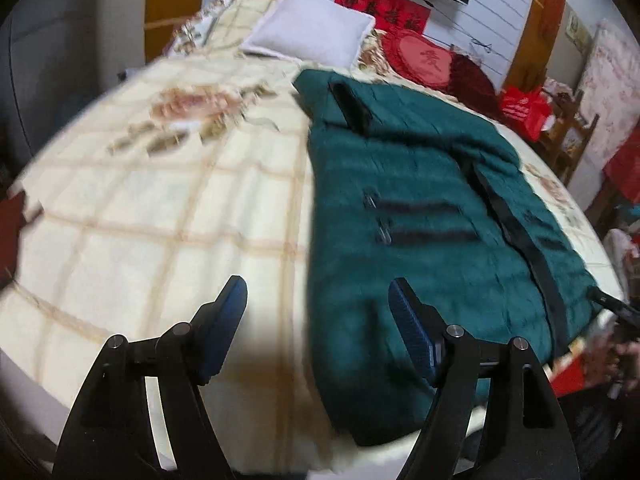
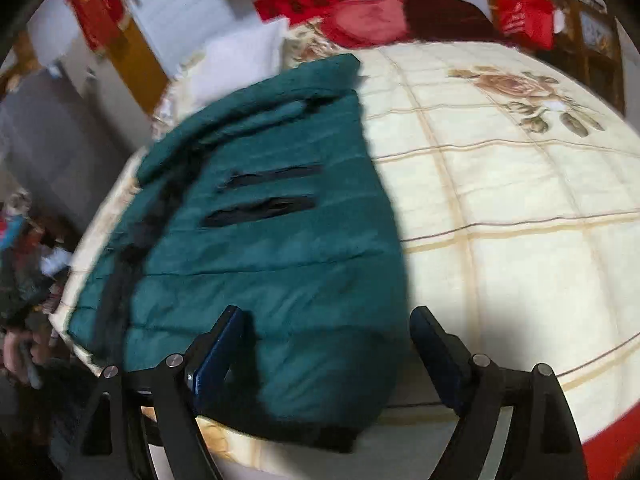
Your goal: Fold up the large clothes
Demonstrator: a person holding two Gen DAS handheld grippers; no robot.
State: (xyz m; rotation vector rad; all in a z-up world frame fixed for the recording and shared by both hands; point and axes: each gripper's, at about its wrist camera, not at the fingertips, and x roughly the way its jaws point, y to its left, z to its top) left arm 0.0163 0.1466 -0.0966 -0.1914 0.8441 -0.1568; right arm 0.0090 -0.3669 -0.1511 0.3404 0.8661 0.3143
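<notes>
A dark green padded jacket lies flat on the bed, folded lengthwise, with two black zip pockets and a black front zip strip showing. It also shows in the right wrist view. My left gripper is open and empty, held above the jacket's near left edge. My right gripper is open and empty, above the jacket's near right edge. Both views are blurred.
The bed has a cream checked quilt with a rose print. A white pillow and red cushions lie at the head. A red bag and a wooden chair stand beside the bed.
</notes>
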